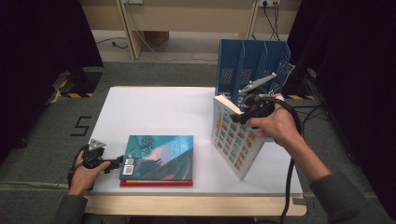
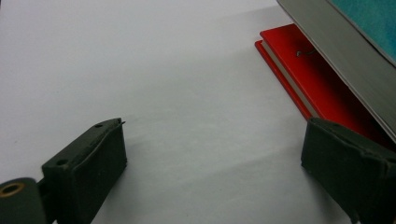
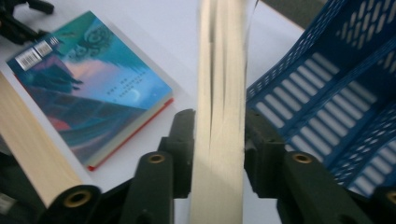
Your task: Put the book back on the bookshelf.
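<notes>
The thick paperback book with a grid of small coloured pictures on its cover (image 1: pixel 233 137) stands tilted on one lower corner on the white table top (image 1: pixel 154 109), just in front of the blue perforated plastic file rack (image 1: pixel 252 63). Its upper corner is nearest the rack. The right gripper (image 1: pixel 239 114) grasps that upper corner; in the right gripper view the cream page edges (image 3: pixel 219 116) run up between the two black jaws, which sit against both sides of the page block. The rack's blue lattice walls (image 3: pixel 327 102) lie just beside the book on that view's right.

Farther from the rack, towards the table's near edge, a teal-covered book with a barcode sticker (image 1: pixel 158 156) lies flat on top of a red-covered book (image 1: pixel 156 183), whose edge juts out along the near side. The left gripper (image 1: pixel 114 163) rests just beside this stack, on the side away from the rack, released: its jaws stand wide apart over bare table, one beside the red cover (image 2: pixel 317 84), grasping nothing.
</notes>
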`<state>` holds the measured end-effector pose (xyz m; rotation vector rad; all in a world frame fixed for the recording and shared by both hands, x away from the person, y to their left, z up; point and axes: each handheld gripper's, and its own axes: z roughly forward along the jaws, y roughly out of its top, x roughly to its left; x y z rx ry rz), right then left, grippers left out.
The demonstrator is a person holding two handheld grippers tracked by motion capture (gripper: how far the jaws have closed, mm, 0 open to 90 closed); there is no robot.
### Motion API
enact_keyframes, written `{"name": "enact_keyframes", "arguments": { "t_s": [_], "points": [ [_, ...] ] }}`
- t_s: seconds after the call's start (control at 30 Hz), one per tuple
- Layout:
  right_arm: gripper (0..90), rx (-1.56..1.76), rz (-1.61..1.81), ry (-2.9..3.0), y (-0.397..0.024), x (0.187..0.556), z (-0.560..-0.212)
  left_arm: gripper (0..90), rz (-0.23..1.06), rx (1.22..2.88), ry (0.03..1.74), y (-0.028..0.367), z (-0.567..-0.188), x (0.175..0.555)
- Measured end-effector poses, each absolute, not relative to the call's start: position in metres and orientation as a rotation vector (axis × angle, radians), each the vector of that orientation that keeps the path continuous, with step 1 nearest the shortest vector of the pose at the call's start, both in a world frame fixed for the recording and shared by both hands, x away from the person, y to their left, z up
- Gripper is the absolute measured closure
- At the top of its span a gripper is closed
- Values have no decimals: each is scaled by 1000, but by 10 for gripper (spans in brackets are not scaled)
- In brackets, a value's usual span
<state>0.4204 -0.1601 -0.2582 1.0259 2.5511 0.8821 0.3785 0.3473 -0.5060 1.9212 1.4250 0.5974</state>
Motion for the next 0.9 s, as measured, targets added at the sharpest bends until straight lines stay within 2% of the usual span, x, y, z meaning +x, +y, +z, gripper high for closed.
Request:
{"name": "enact_keyframes", "arguments": {
  "t_s": [0.23,0.6,0.7,0.9],
  "points": [
    [615,1110,806,2575,-156,424,-265,54,598,1923,1424,347,-506,378],
    [615,1166,757,2600,-154,431,-269,54,599,1923,1424,347,-506,378],
    [669,1148,734,2618,-153,433,-268,54,599,1923,1424,347,-506,378],
    [711,1087,687,2636,-154,435,-267,53,599,1924,1423,347,-506,378]
  ]
}}
